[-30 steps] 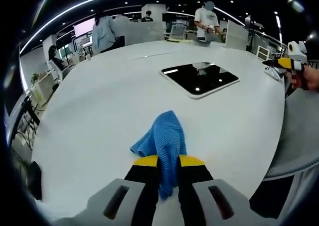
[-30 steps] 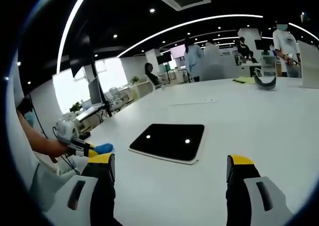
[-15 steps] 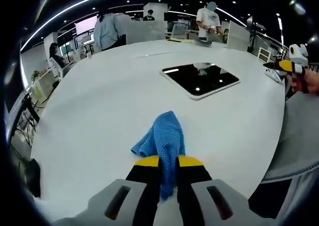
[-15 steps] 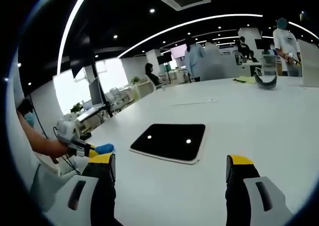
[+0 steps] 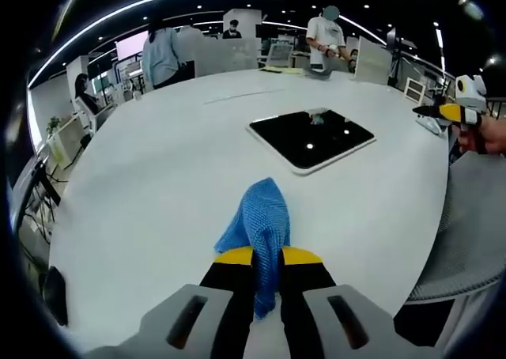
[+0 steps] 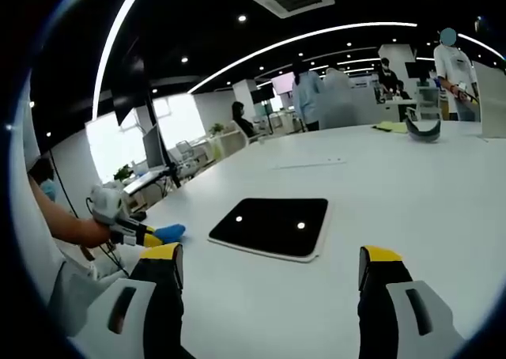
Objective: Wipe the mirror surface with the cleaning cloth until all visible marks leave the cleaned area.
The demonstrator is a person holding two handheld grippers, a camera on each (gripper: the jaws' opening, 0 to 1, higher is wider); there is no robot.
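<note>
Left gripper (image 5: pixel 266 256) is pinching the blue cloth (image 5: pixel 261 221) by one bunched end while the right gripper (image 6: pixel 269 268) is hanging spread wide, so I'm guessing it's risking smearing the mirror (image 5: pixel 310 137) or slipping out.

text: none legible | labels: none | brands: none | numbers: none | signs: none

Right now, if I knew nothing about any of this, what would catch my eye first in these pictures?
Probably the bright blue cleaning cloth, pinched in the left tool just above the big white table. Beyond it a dark, glossy mirror lies flat on that table, reflecting ceiling lights. In the right gripper view, the right tool is wide open and empty, facing the mirror.
</note>
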